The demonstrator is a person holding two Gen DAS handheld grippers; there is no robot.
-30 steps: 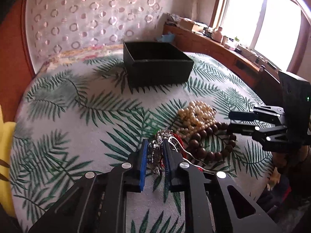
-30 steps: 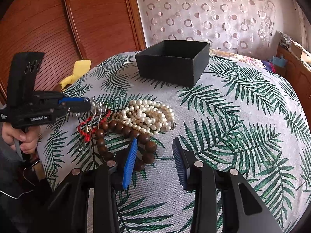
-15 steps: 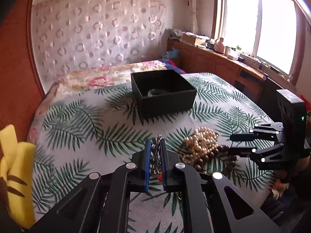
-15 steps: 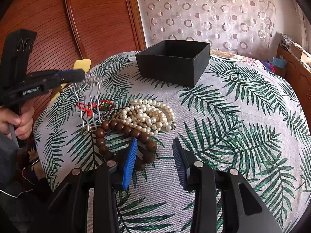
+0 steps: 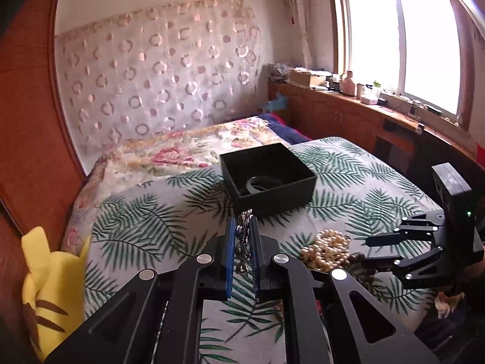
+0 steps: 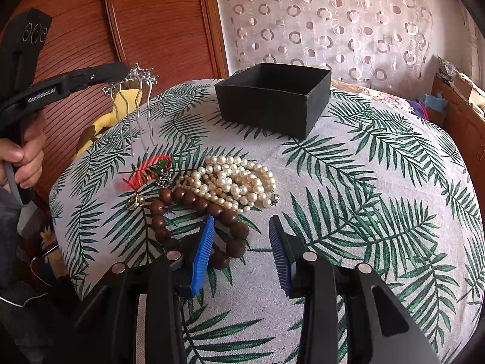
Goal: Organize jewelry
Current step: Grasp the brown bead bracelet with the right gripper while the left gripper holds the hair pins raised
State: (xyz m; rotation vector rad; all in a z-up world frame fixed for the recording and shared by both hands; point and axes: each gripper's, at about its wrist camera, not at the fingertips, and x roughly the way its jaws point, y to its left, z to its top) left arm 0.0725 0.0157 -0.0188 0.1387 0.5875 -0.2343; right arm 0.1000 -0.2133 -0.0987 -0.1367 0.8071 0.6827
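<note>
The left gripper (image 5: 243,236) is pressed together on a silver hair comb (image 6: 138,97), holding it by its decorated top. This top has small sparkling flowers, like crystal stars, and from it hang long wavy metal prongs that point down. The comb is in the air, above the leaf-pattern cloth (image 6: 379,182) and touching nothing else. In the left wrist view only the shiny top shows between the blue pads (image 5: 230,242).

The right gripper (image 6: 241,248) has its jaws apart and holds nothing. It hovers low over the cloth. Just in front of its left finger lies a wooden bead bracelet (image 6: 194,212) with big dark brown round beads; one bead is partly hidden behind the blue pad. Touching the bracelet, a little farther from the right gripper, is a pile of cream pearl strands (image 6: 233,182) with a small metal clasp at the right end. To the left of the pearls lies a red cord (image 6: 145,170) with a green piece and some small metal charms; it looks blurred.

Beyond all this, well apart from both grippers, stands the black box (image 6: 272,103), square and without lid. In the left wrist view a dark ring-shaped bangle (image 5: 260,183) lies inside it.
</note>
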